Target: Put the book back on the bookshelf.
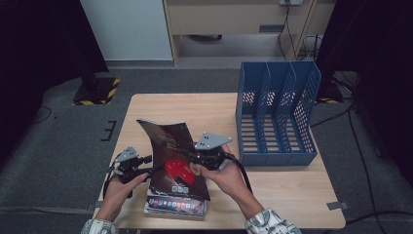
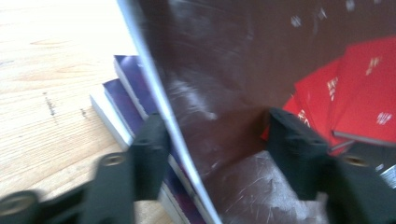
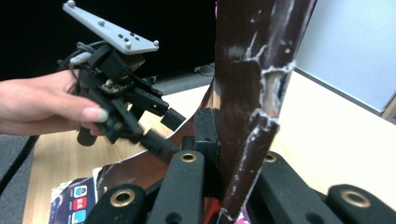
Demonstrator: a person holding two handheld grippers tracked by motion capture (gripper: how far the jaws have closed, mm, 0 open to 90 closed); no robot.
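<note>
A dark brown magazine [image 1: 173, 146] with red graphics stands tilted above a stack of books [image 1: 175, 204] near the table's front edge. My right gripper [image 1: 192, 157] is shut on its right side; in the right gripper view the jaws [image 3: 224, 135] clamp the worn, cracked spine [image 3: 247, 70]. My left gripper [image 1: 155, 168] is at the magazine's lower left edge. In the left gripper view its jaws [image 2: 222, 140] straddle that edge, one on each side of the glossy cover [image 2: 224, 70], with a gap left. The left gripper [image 3: 170, 119] and its hand also appear in the right gripper view.
A blue three-slot file rack [image 1: 277, 112] stands upright at the table's right rear, its slots bare. The wooden table [image 1: 282, 190] has free surface behind the magazine and in front of the rack. Purple-covered books [image 2: 126, 88] lie stacked under the magazine.
</note>
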